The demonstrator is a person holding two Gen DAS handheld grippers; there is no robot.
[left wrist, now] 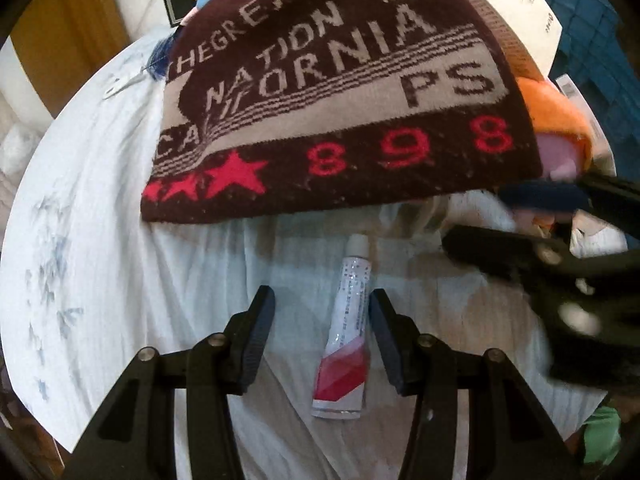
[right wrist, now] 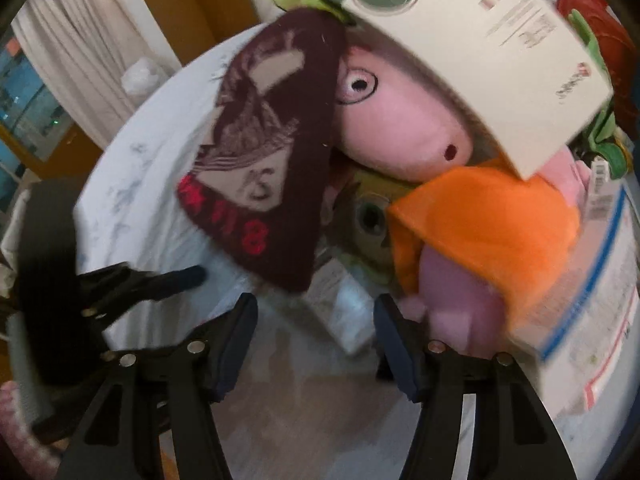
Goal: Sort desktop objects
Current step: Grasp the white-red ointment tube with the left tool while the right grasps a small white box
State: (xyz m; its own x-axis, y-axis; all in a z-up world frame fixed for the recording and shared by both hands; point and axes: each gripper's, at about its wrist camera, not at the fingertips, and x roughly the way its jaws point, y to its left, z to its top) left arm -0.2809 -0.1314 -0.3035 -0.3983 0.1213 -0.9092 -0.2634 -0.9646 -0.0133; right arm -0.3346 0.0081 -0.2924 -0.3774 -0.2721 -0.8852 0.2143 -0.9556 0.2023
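Observation:
A small white tube with a red end (left wrist: pixel 346 336) lies on the white cloth, between the open fingers of my left gripper (left wrist: pixel 322 304), close to the right finger. A dark brown knit hat with lettering (left wrist: pixel 332 92) lies just beyond it and also shows in the right wrist view (right wrist: pixel 276 160). My right gripper (right wrist: pixel 316 312) is open and empty, facing a pile: a pink pig plush (right wrist: pixel 400 128) in an orange dress (right wrist: pixel 480 216) under a cream box (right wrist: pixel 480 52). The right gripper also shows in the left wrist view (left wrist: pixel 552 224), blurred.
The round table is covered by a white cloth (left wrist: pixel 100 220). A blue crate (left wrist: pixel 588 32) stands at the back right. A white package with blue stripe (right wrist: pixel 592 300) lies at the right. A red and green plush (right wrist: pixel 592 12) sits behind the box. The left gripper (right wrist: pixel 152 280) appears at the left.

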